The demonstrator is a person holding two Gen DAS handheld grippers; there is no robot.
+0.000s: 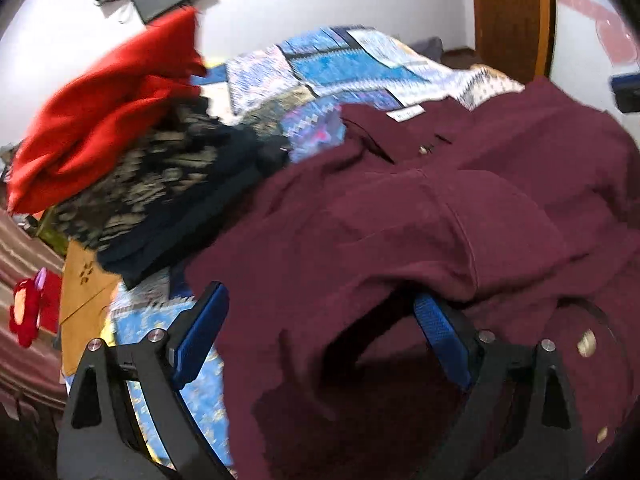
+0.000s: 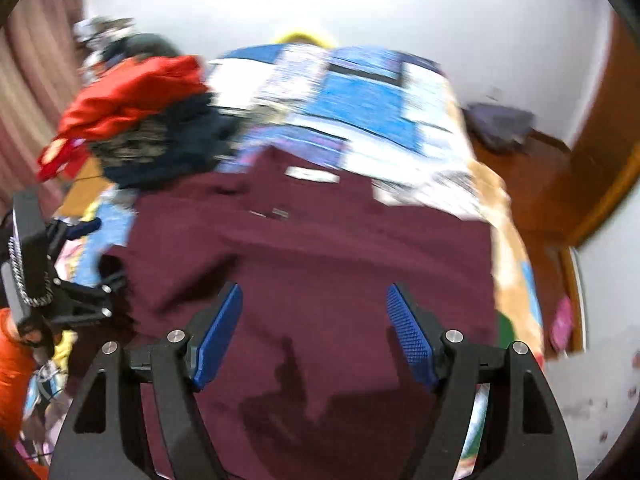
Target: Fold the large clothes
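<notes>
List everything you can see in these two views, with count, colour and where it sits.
maroon shirt: one, maroon with a white neck label, spread over the near part of the bed
patchwork bedspread: one, blue and white, covering the bed
red garment: one, red, top of the pile at the bed's left
patterned garment: one, dark with pale print, under the red one
navy garment: one, dark blue, bottom of the pile
curtain: one, pinkish striped, far left
left hand-held gripper: black with blue pads, open, shirt fabric draped between them
right hand-held gripper: black with blue pads, open above the shirt
</notes>
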